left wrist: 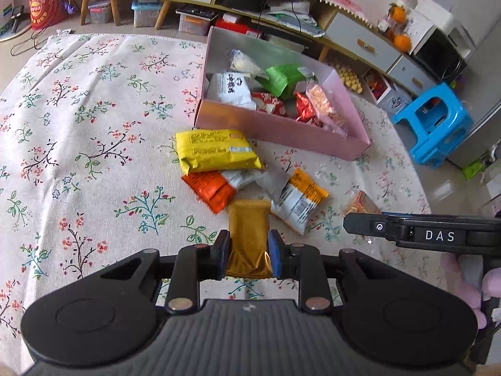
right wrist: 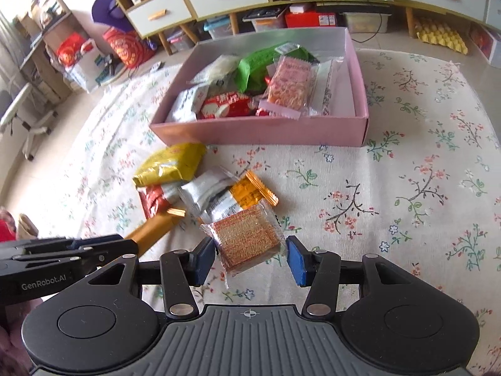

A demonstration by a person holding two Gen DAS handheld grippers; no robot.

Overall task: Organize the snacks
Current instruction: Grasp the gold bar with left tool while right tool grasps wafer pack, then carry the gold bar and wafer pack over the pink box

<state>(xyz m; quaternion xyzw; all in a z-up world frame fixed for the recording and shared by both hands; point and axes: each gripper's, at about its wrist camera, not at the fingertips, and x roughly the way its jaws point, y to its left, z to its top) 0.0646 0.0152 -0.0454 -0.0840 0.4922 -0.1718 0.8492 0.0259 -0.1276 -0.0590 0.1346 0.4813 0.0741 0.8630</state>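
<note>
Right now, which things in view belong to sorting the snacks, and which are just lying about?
Part of the job:
- gold packet, gripped in the left gripper
- clear-wrapped cracker pack, between the right gripper fingers
- pink box, already holding snacks
- yellow packet and orange packet on the floral cloth

Lying about:
- blue stool
- oranges
- red bag

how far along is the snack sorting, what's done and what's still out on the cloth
Partway. Done: several packets already lie in the pink box. In hand: the left gripper is shut on a gold packet, and the right gripper has a clear-wrapped cracker pack between its jaws. Left: a yellow packet, an orange packet and two white packs still sit on the floral cloth.
</note>
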